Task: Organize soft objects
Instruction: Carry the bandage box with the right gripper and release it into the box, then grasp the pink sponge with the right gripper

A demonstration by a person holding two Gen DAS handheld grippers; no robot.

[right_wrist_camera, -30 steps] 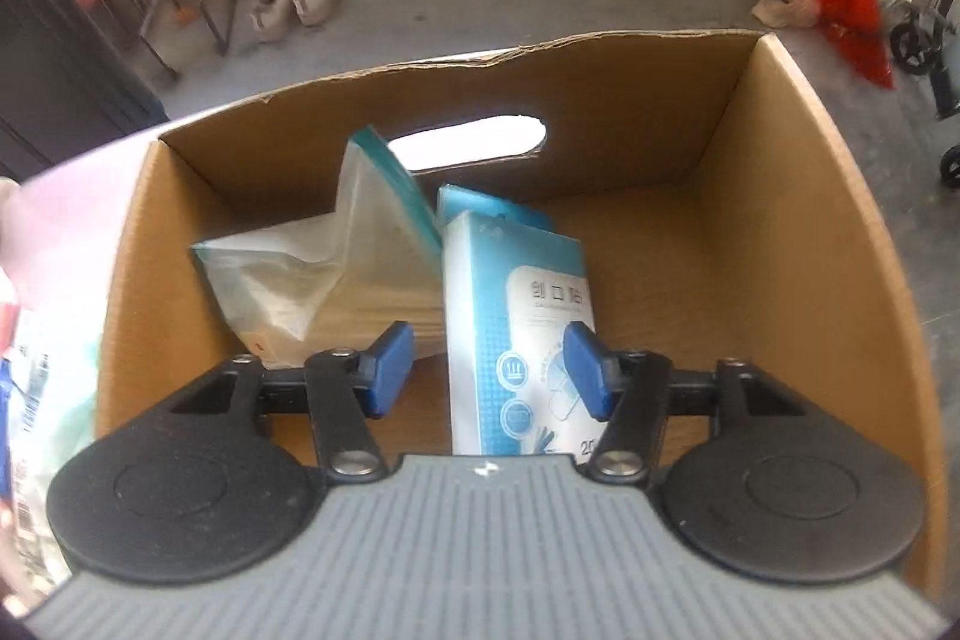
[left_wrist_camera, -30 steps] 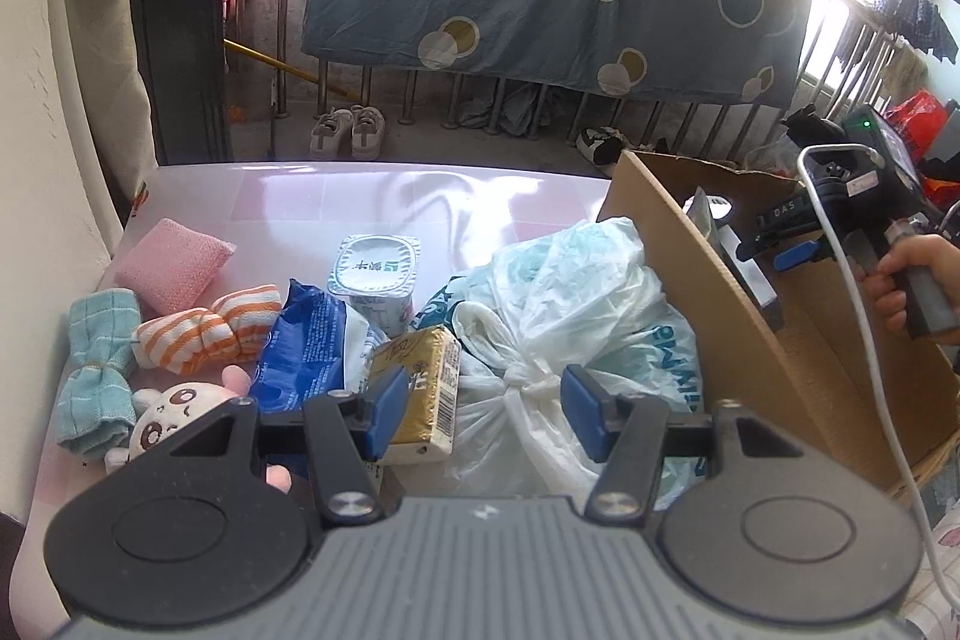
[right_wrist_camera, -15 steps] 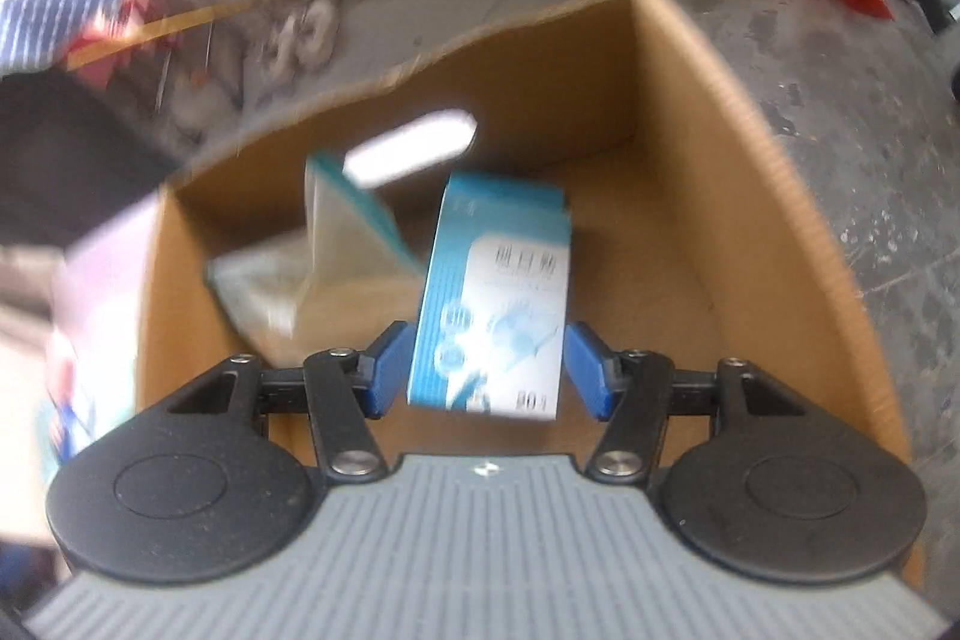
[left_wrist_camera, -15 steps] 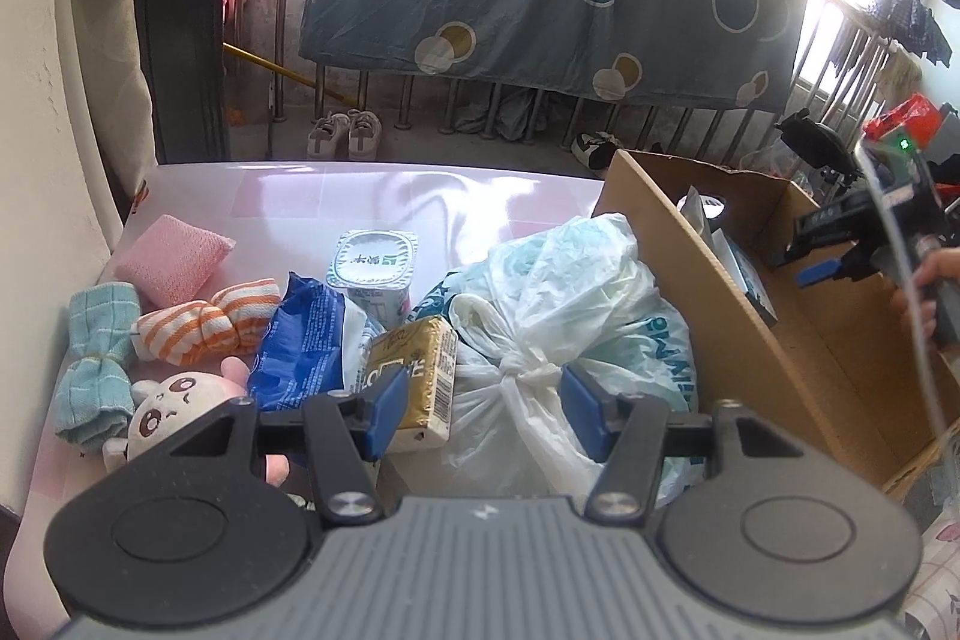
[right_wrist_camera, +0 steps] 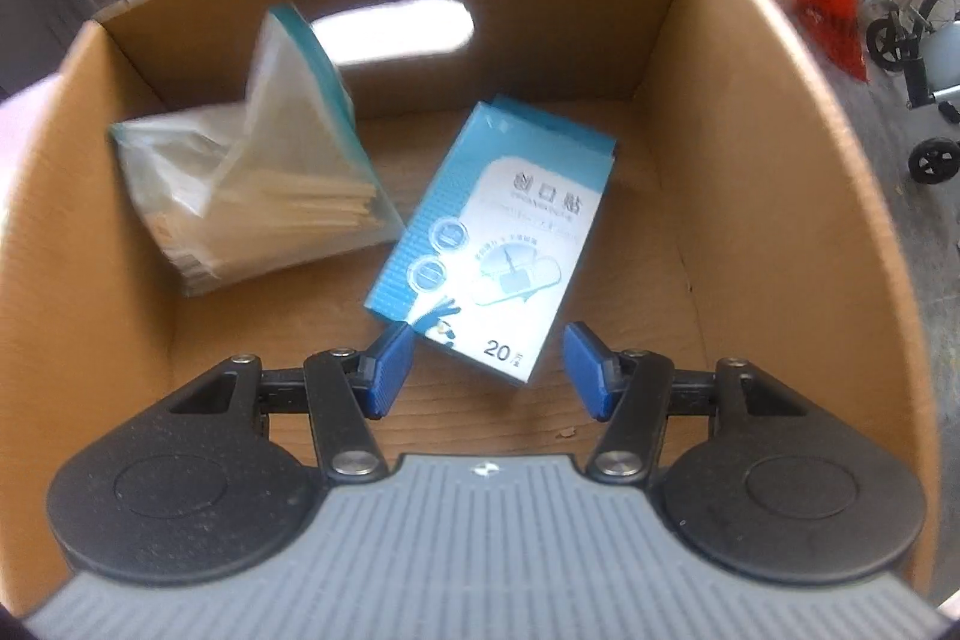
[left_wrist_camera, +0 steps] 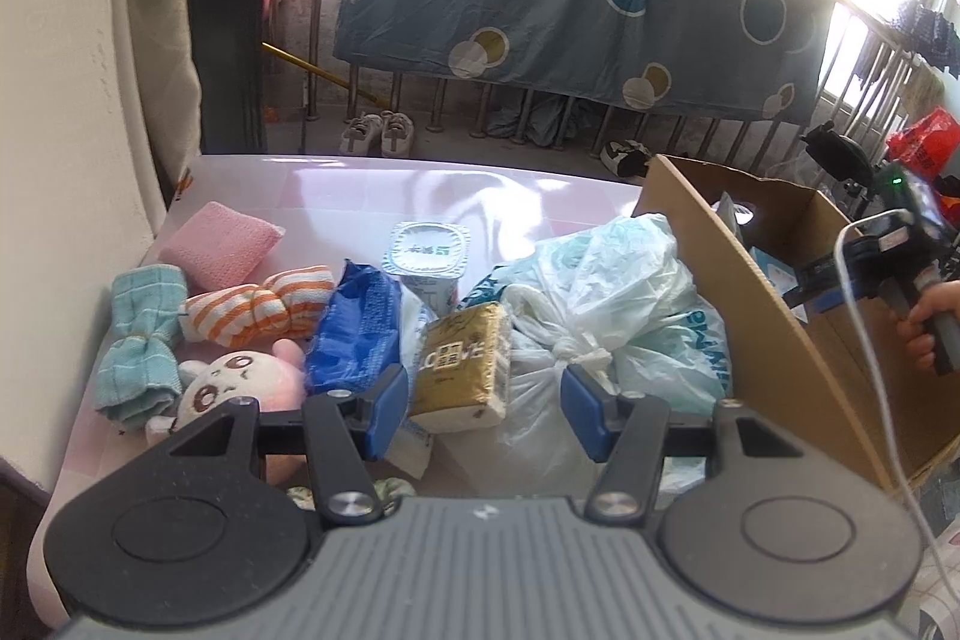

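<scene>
Lying flat now in cardboard box (right_wrist_camera: 750, 112), blue packet (right_wrist_camera: 498, 232) earlier upright, both tongs (right_wrist_camera: 487, 370) released.

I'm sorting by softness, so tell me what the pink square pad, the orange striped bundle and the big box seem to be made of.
The pink square pad looks like knitted or terry cloth: matte, with a fine woven texture. The orange striped bundle seems soft towelling, rolled and tied at the middle. The big box is plain brown corrugated cardboard, matte, with a cut handle slot and raw edges.
</scene>
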